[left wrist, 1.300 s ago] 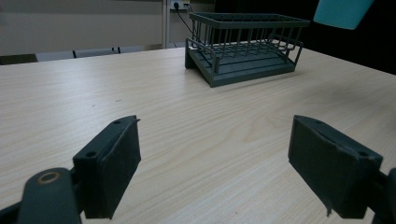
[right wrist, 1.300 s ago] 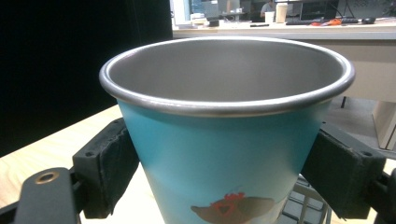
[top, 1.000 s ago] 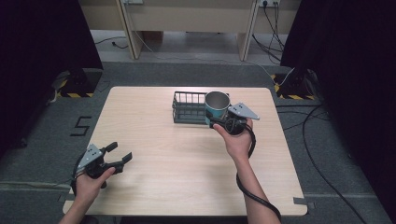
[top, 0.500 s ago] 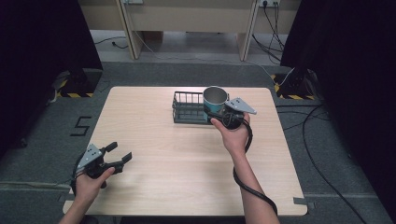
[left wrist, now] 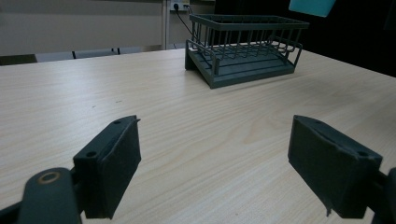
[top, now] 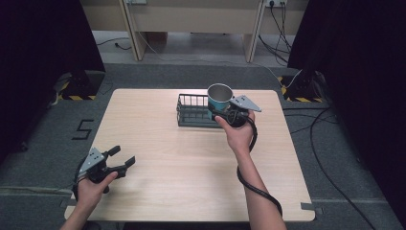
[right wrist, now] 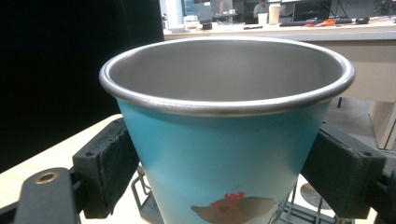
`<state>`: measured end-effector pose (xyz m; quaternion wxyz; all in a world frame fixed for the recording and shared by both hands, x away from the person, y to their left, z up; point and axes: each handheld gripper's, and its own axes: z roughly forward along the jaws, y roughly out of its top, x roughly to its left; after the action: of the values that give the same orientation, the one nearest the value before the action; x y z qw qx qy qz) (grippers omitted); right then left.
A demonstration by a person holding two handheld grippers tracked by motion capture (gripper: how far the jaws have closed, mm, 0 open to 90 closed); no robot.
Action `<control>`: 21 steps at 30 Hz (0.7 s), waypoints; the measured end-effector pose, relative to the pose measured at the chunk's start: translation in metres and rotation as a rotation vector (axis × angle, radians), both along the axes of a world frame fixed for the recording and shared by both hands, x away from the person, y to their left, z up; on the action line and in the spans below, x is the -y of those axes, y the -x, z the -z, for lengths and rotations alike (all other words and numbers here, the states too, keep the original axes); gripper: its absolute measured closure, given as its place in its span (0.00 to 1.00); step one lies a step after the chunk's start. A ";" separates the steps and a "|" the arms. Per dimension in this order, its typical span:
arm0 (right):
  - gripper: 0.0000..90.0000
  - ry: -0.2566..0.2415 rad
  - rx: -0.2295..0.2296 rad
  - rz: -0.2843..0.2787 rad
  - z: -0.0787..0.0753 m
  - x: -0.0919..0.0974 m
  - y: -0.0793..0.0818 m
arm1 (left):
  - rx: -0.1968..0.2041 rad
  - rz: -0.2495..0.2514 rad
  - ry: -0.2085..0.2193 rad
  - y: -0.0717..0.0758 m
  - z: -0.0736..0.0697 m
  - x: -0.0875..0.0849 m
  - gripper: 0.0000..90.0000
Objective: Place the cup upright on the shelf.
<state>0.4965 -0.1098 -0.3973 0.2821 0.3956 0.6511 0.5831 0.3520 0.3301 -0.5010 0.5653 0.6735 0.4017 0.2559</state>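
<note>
Holding: right gripper point(top: 221, 113) pinches teal cup point(top: 219, 97) upright — apparently above wire rack point(top: 191, 111), 12 o'clock.
Waiting: left gripper point(top: 122, 159) spread wide — idle, 7 o'clock, on table point(top: 191, 167).

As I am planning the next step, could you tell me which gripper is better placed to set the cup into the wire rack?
Right. The right gripper already clamps the cup above the rack; the left gripper sits open, far off.
</note>
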 end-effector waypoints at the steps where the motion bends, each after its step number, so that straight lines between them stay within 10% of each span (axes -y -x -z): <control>1: 0.19 0.001 -0.001 0.002 -0.001 -0.002 -0.002 | 0.000 0.000 0.000 0.000 0.000 0.000 0.18; 21: 0.19 0.001 -0.010 0.007 -0.005 -0.014 -0.019 | 0.001 0.002 0.005 0.000 0.000 0.000 0.18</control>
<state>0.5154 -0.0960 -0.3922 0.2808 0.4006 0.6514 0.5799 0.3521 0.3302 -0.5006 0.5673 0.6723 0.4016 0.2547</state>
